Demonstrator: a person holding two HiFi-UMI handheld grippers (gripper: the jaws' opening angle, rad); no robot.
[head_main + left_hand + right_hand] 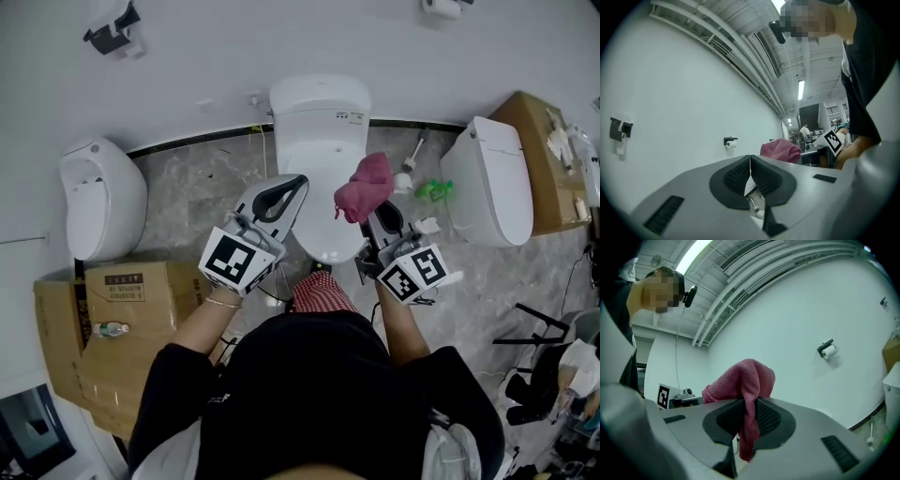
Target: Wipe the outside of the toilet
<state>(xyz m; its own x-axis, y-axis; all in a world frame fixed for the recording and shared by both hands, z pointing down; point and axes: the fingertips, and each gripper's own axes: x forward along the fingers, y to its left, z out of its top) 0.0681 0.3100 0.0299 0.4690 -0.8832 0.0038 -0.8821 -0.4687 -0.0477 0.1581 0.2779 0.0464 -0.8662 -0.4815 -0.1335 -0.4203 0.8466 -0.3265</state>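
1. No word, brand or number can be read in any view.
2. The toilet [321,141] carries a small white sticker [354,117] on its tank lid, at 3 o'clock from the lid's middle. Its print is too small to read.
3. The cardboard box [150,300], at 9 o'clock in the head view, bears a printed panel [124,286]. The panel is illegible.
4. The left gripper [294,184] and right gripper [377,208] each carry a cube with black-and-white square markers [234,261]. These are patterns only, with no letters.

The white ceramic toilet [321,141] stands against the white wall with its lid shut and its 1 tank at the back. The crumpled pink woven cloth [366,186] bunches above the lid's right side, pinched in the right gripper [382,216], its tail hanging between the jaws.
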